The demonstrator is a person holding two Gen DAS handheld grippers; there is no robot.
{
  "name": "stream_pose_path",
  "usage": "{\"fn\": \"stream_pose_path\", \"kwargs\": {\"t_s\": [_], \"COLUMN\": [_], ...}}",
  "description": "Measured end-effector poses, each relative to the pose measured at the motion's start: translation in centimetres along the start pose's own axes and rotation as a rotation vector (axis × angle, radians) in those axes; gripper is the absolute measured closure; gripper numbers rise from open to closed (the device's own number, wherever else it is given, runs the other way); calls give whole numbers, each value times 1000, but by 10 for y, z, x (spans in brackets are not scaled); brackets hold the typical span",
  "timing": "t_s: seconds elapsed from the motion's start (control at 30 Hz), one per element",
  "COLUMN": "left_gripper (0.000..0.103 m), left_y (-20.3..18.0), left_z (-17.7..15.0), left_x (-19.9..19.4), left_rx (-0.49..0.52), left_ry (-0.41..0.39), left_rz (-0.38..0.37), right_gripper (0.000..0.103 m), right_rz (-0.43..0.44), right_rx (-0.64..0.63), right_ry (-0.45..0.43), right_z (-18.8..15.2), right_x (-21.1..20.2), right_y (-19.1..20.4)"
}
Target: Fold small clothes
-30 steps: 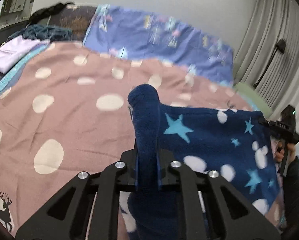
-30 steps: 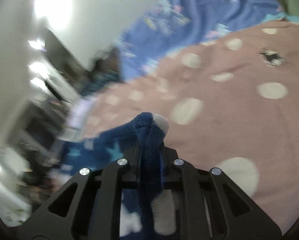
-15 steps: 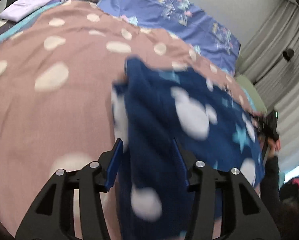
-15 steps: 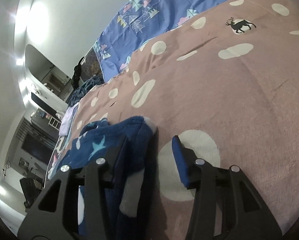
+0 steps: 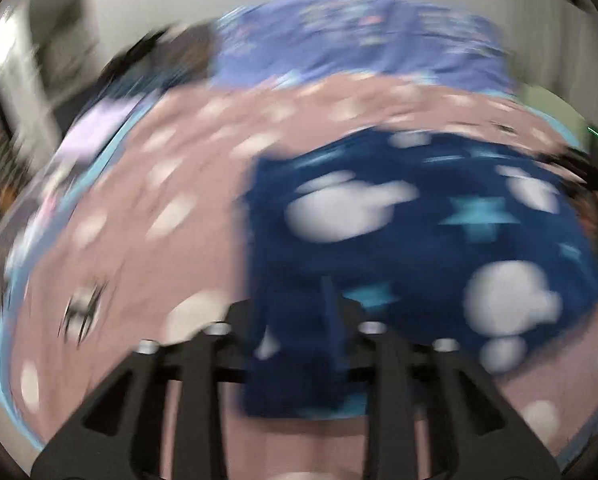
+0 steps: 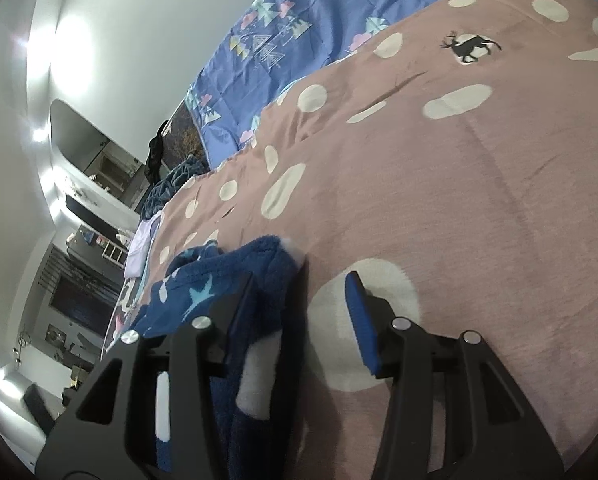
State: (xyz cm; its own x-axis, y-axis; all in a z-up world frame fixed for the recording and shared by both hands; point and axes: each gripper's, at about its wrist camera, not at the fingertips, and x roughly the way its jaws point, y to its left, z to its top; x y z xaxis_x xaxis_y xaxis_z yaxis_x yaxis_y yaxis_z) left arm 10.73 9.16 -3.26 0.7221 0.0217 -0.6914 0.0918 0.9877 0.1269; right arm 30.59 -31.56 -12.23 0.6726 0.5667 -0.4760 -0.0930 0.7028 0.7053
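Lying flat on the bed (image 6: 479,184), the fleece (image 5: 419,232) spreads dark blue with white blobs and pale stars over the pink spotted blanket (image 5: 147,232). The left gripper (image 5: 295,320) shows only through heavy blur; a fold of the fleece sits between its jaws and runs forward and to their right, but whether they pinch it or stand apart I cannot tell. The right gripper (image 6: 301,292) has its jaws wide apart, holding nothing. A bunched edge of the fleece (image 6: 259,280) lies against the inner face of its left jaw and trails back under it, while the right jaw rests over a white spot on the blanket (image 6: 499,220). Beyond the jaws, a blue patterned quilt (image 6: 299,28) lies against the wall.
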Motion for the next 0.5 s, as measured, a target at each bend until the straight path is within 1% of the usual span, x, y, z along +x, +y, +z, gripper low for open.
{"fn": "stream_pose_path", "kwargs": {"t_s": [0.03,0.07,0.1,0.17,0.23,0.27,0.3,0.33,0.37,0.4,0.43,0.47,0.5], "left_gripper": [55,55,54,54,54,54,54,54,54,50,45,40,39], "left_y": [-28,-59,-99,-175,-235,-257,-284,-303,-311,-319,-323,-323,-323], "left_z": [5,7,8,2,-10,-15,-21,-26,-28,-30,-31,-30,-29], "left_x": [-5,-9,-12,-8,-2,2,6,10,14,17,19,20,23], "left_rx": [66,137,220,364,492,541,605,651,672,697,711,714,712], "left_ry": [-23,-40,-56,-53,-41,-39,-43,-50,-58,-81,-107,-116,-113], "left_rz": [-41,-90,-152,-255,-318,-331,-327,-305,-288,-259,-232,-221,-216], "right_gripper": [63,69,77,83,83,83,83,83,79,72,70,68,66], "right_rz": [-4,-10,-18,-16,8,19,35,46,59,79,95,109,118], "right_rx": [9,17,23,14,6,5,5,3,1,2,3,3,2], "right_ry": [-1,3,15,38,63,69,79,86,95,109,124,141,165], "right_z": [1,2,4,5,6,5,4,4,3,3,3,2,2], "right_x": [-2,-3,-4,-5,-5,-5,-5,-4,-4,-2,-1,0,1], "right_y": [-3,-6,-10,-12,-13,-13,-13,-12,-12,-12,-12,-11,-11]}}
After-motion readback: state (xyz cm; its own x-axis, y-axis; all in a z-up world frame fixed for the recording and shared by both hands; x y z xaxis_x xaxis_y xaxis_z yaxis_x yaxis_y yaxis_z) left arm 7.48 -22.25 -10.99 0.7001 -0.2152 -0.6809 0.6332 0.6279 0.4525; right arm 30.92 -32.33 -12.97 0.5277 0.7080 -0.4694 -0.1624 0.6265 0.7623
